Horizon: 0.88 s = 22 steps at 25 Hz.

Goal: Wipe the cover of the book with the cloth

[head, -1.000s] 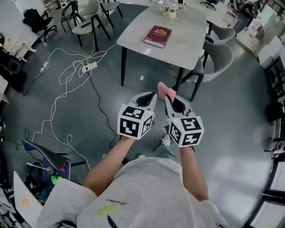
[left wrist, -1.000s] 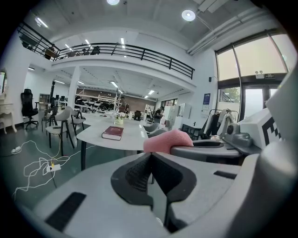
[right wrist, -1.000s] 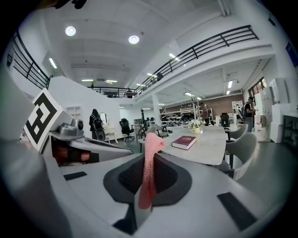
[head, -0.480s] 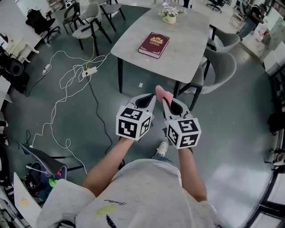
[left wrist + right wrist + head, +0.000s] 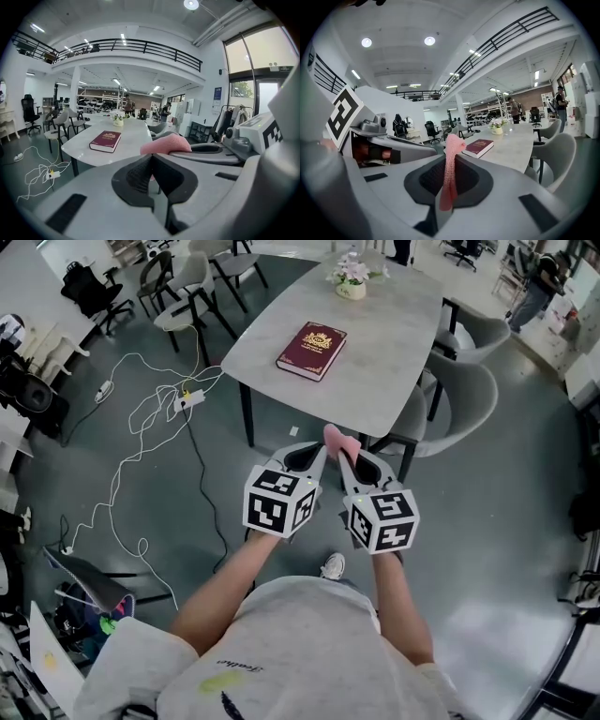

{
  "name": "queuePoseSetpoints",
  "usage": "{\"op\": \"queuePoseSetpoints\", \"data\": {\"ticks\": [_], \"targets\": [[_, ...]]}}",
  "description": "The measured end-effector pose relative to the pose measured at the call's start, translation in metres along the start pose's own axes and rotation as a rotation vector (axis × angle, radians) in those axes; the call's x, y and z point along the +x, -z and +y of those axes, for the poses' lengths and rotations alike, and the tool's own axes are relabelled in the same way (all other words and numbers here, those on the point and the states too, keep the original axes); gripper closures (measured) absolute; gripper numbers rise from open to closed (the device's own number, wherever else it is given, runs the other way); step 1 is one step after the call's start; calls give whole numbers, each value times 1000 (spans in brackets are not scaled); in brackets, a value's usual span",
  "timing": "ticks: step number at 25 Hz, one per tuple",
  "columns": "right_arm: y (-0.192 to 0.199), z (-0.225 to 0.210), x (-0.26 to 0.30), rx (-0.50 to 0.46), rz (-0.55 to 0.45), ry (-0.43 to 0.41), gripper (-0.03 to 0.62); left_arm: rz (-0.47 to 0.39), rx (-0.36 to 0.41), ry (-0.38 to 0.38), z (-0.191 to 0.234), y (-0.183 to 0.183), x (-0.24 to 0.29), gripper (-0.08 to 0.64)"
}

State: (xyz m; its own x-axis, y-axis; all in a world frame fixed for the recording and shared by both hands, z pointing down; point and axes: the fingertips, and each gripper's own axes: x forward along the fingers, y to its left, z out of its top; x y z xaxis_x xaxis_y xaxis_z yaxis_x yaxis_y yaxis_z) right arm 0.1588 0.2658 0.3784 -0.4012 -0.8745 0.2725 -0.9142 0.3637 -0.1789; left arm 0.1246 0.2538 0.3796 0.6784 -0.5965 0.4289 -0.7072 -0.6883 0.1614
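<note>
Hovering side by side, the left gripper (image 5: 317,450) is clenched on nothing and the right gripper (image 5: 343,450) is clamped on a soft pink knitted cloth (image 5: 335,436). Well ahead, a dark red hardback book (image 5: 311,337) lies flat on the pale grey counter (image 5: 384,362).

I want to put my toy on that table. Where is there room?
The table is bare between the book and the edge by the chairs, and along the near edge. The far end by the flower pot is tighter.
</note>
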Motion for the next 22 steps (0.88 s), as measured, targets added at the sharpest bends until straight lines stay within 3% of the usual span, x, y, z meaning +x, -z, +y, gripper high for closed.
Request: {"op": "queuePoseSetpoints", "data": {"ticks": [13,22], "targets": [[-17,-49,13,0,-2,-52,572,2,4,-45,-9,-26,45,554],[-17,-51,46,-16,28,-99,572,3,-34,-79,19,-28,58,553]]}}
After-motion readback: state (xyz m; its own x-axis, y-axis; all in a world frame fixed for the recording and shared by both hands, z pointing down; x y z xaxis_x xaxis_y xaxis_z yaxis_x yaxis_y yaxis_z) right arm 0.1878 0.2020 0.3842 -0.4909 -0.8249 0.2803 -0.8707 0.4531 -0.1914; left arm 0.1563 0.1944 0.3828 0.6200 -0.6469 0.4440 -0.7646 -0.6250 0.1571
